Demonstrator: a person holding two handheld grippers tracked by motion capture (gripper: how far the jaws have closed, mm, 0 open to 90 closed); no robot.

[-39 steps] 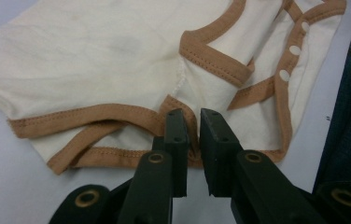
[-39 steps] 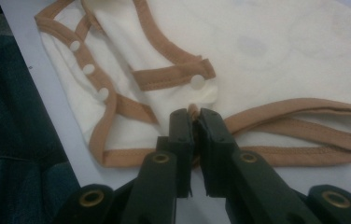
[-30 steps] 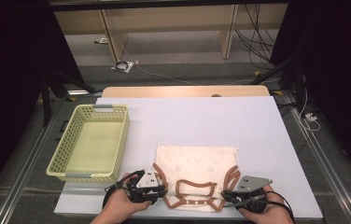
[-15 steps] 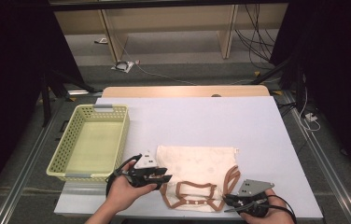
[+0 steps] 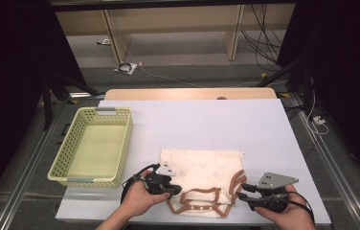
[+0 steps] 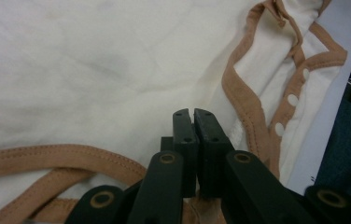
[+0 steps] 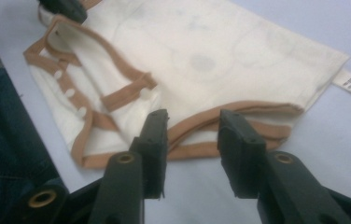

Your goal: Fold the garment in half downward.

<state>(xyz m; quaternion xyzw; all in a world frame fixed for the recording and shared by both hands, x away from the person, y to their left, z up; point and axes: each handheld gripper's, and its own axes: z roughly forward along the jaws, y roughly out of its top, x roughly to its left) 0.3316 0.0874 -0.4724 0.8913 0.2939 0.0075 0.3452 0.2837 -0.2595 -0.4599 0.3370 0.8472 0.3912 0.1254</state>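
While left hand-held gripper (image 6: 193,122) closed, right hand-held gripper (image 7: 192,126) opened off garment (image 5: 202,168).

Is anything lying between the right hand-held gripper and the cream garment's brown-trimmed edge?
Nothing visible. The right hand-held gripper has its jaws apart, having just been opening, with nothing between them. The trimmed edge of the cream garment lies just beyond the jaw tips, and there is bare table around it.
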